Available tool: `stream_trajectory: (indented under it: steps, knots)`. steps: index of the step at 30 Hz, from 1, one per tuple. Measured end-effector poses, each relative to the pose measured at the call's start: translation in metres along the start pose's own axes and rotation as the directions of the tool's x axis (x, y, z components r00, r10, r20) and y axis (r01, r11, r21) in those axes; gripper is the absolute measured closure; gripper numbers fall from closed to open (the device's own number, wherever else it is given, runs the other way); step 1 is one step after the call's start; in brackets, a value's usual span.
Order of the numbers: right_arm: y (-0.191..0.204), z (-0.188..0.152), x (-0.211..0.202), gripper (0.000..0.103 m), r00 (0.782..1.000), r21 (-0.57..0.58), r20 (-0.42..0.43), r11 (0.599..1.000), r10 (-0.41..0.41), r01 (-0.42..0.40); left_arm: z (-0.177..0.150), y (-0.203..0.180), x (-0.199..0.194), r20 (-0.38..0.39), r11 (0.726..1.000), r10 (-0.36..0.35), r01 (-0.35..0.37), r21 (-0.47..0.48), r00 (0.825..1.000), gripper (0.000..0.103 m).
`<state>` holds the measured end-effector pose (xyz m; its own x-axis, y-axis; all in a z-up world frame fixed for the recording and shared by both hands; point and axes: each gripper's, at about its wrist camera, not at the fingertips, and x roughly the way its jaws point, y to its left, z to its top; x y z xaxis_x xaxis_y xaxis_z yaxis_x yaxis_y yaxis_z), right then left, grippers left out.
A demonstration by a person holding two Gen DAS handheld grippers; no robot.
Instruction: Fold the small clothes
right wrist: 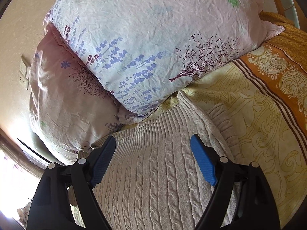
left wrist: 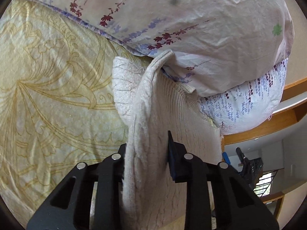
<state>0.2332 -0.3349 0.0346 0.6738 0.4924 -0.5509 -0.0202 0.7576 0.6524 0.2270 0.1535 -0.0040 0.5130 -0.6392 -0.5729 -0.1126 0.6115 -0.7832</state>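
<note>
A cream cable-knit sweater [right wrist: 153, 172] lies on a bed, its ribbed hem toward the pillows. In the left wrist view my left gripper [left wrist: 146, 153] is shut on a fold of the sweater [left wrist: 145, 134], which runs up between the fingers and is lifted off the bed. A ribbed cuff [left wrist: 124, 80] of the sweater lies on the bed sheet beyond it. In the right wrist view my right gripper [right wrist: 153, 147] is open, with blue pads [right wrist: 203, 163] spread wide just above the sweater's knit, holding nothing.
Two floral pillows [right wrist: 153, 48] are stacked at the head of the bed, touching the sweater's hem. A yellow patterned sheet [left wrist: 48, 86] covers the bed, with an orange border [right wrist: 278, 76] at right. A wooden bed frame [left wrist: 268, 124] and a wall switch [right wrist: 25, 72] show at the edges.
</note>
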Motion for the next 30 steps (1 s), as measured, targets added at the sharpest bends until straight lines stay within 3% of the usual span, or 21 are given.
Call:
stream_trajectory:
  steps: [3,7,12,17,22,23,24,26,27,28,30]
  knots:
    - [-0.003,0.002,-0.009,0.021,1.0,-0.019,0.013,1.0,0.003,-0.003,-0.004,-0.012,-0.007,0.025,0.994,-0.097,0.098,-0.039,0.995,0.082]
    - [-0.01,0.01,-0.023,0.021,0.999,-0.023,0.037,1.0,0.012,-0.011,-0.014,-0.059,-0.004,0.036,0.982,-0.186,0.186,0.006,0.982,0.083]
    - [-0.03,0.019,-0.042,0.021,0.998,0.0,0.063,1.0,0.015,-0.015,-0.037,-0.128,0.038,-0.03,0.952,-0.303,0.304,0.035,0.952,0.083]
    - [-0.053,0.021,-0.057,0.021,0.996,0.021,0.084,1.0,0.01,-0.012,-0.064,-0.185,0.108,-0.119,0.93,-0.362,0.368,0.029,0.925,0.084]
    - [-0.071,0.024,-0.067,0.021,0.996,0.032,0.082,0.999,0.023,-0.026,-0.092,-0.22,0.177,-0.204,0.936,-0.339,0.351,0.026,0.919,0.082]
    - [-0.073,0.025,-0.067,0.021,0.997,0.038,0.076,0.999,0.035,-0.037,-0.098,-0.223,0.189,-0.234,0.934,-0.345,0.357,0.012,0.909,0.078]
    - [-0.076,0.027,-0.067,0.021,0.996,0.048,0.066,0.997,0.052,-0.056,-0.101,-0.225,0.201,-0.271,0.923,-0.375,0.384,-0.021,0.887,0.069]
    - [-0.082,0.029,-0.067,0.021,0.995,0.076,0.035,0.992,0.095,-0.097,-0.104,-0.226,0.207,-0.309,0.886,-0.458,0.456,-0.082,0.834,0.066]
    - [-0.084,0.031,-0.065,0.021,0.993,0.087,0.017,0.989,0.118,-0.119,-0.103,-0.229,0.2,-0.309,0.879,-0.469,0.473,-0.067,0.828,0.057]
    - [-0.086,0.032,-0.062,0.021,0.99,0.098,-0.002,0.986,0.139,-0.138,-0.101,-0.233,0.19,-0.296,0.881,-0.458,0.473,-0.023,0.839,0.051]
    - [-0.086,0.034,-0.055,0.021,0.985,0.116,-0.042,0.98,0.165,-0.16,-0.096,-0.236,0.16,-0.245,0.896,-0.399,0.433,0.1,0.884,0.037]
